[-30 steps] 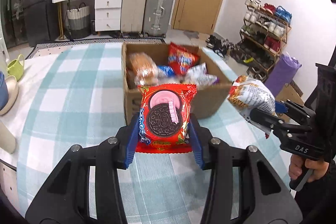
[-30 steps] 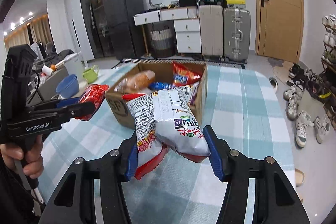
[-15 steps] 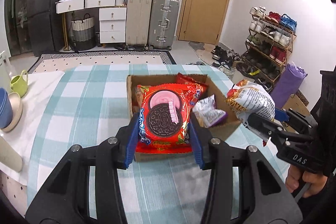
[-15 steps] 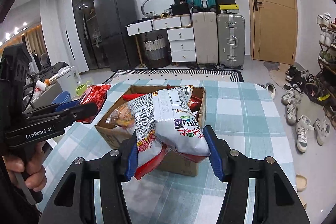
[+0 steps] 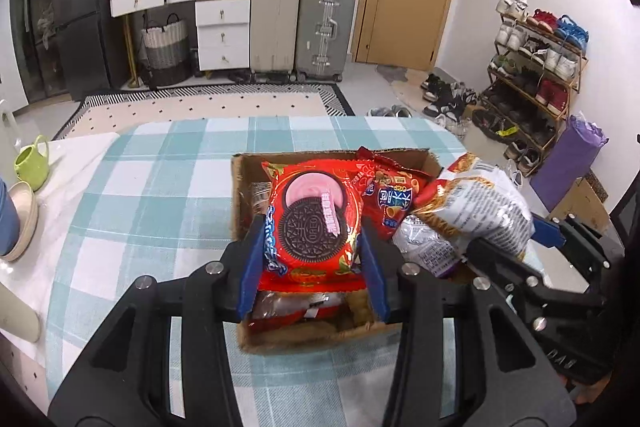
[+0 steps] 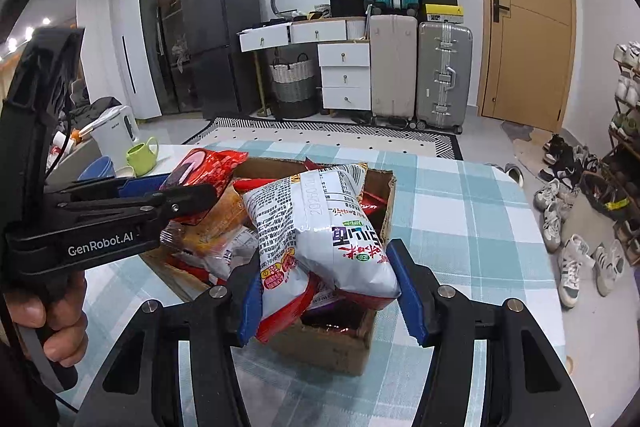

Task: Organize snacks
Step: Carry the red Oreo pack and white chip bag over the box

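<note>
Left wrist view: left gripper jaws clamp a red cookie packet mid-frame above the brown cardboard box; right gripper jaws grip a white crinkly snack bag.

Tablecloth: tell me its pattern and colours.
The tablecloth is a teal, pale blue and white check, clearest in the left wrist view.

left tool: clamped, angled down | right tool: clamped, angled down

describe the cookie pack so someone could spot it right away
On the checked tablecloth stands an open cardboard box of snacks. Above it, the left tool grips a red cookie pack; unlike the white noodle bag beside it, it pictures a dark sandwich cookie.
</note>
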{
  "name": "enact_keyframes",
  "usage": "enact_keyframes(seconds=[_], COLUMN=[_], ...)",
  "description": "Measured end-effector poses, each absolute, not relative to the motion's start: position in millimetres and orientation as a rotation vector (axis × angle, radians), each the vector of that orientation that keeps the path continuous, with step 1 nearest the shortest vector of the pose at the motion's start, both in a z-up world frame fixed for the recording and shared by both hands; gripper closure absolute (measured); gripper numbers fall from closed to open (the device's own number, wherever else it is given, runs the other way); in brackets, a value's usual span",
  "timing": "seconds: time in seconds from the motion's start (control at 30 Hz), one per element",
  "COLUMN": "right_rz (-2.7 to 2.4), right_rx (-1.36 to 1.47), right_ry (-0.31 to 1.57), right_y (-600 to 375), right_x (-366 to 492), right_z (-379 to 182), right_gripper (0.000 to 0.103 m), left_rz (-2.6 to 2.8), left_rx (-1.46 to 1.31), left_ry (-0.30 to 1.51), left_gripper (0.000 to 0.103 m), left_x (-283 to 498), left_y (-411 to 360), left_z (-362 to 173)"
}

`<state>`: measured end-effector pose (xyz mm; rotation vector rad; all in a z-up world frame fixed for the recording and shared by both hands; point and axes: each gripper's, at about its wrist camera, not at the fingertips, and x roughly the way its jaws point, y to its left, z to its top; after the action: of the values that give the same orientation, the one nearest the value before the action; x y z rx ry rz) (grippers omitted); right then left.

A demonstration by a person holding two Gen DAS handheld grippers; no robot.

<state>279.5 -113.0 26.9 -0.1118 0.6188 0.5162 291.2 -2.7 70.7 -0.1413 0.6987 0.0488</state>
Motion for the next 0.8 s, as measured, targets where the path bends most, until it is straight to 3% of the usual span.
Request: enact_keyframes(seconds=[0.8], right_rz=[0.54], right_rx=[-0.203], right_ry=[0.623], right_y=[-90], right_x=[299], right_z=[12], right_gripper=[0.046], left_rz=[0.029], left_rx=[-0.171], left_ry=[0.718], left_gripper=[0.062], left_x=[341], left_y=[6], left_z=[25])
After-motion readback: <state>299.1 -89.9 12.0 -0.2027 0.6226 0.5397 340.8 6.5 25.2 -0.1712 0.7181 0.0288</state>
